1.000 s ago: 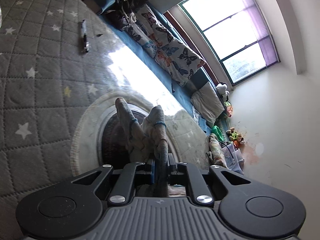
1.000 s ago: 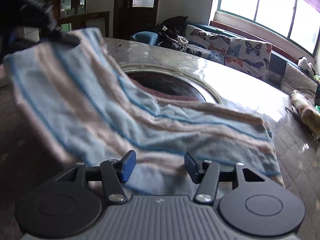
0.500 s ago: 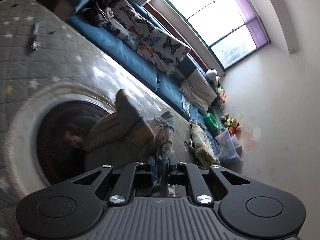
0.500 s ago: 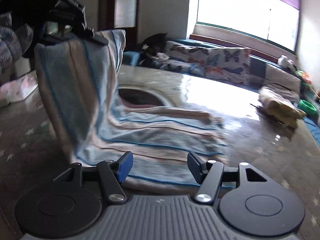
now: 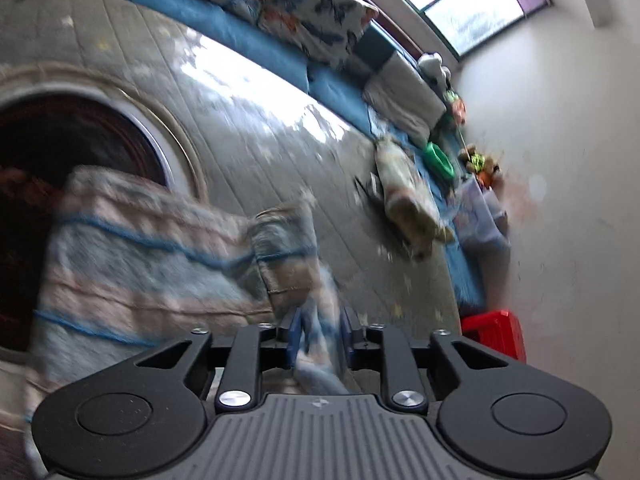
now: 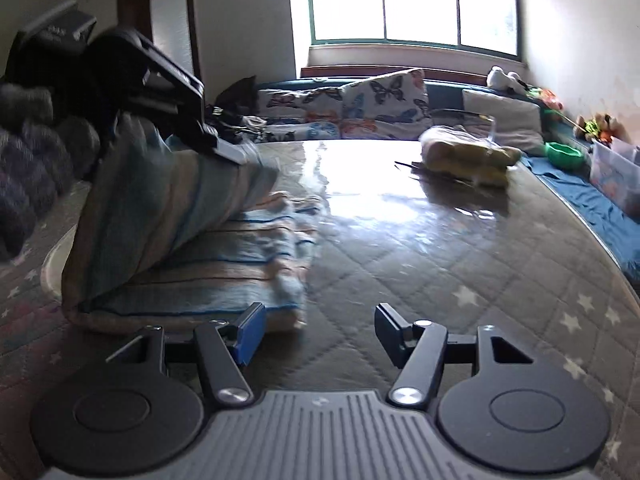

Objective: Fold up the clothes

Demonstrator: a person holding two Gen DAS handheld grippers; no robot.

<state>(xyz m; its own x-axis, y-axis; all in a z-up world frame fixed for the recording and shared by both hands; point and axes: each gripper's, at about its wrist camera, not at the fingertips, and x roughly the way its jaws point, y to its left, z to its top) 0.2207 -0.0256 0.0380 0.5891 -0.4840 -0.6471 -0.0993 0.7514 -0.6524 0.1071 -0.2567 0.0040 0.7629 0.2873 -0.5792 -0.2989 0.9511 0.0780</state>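
Striped towel [image 6: 192,276] lies folded just left of the empty, open right gripper [image 6: 318,330], while the left gripper [image 5: 319,334], jaws just opening, has its corner between them.

Both wrist views look low and close over the quilted tabletop [image 6: 400,248] – sharing the striped towel [image 5: 152,264], sofa [image 6: 360,112] and window [image 6: 412,0]

— What have we changed since a second ago?

— We carried the striped cloth [image 5: 140,264] over itself with the left gripper [image 5: 319,336], so one half now slopes down onto the other.

— And the jaws?

— Ours have just been opening, cloth between them. The right gripper [image 6: 318,330] now sits clear of the cloth's edge.
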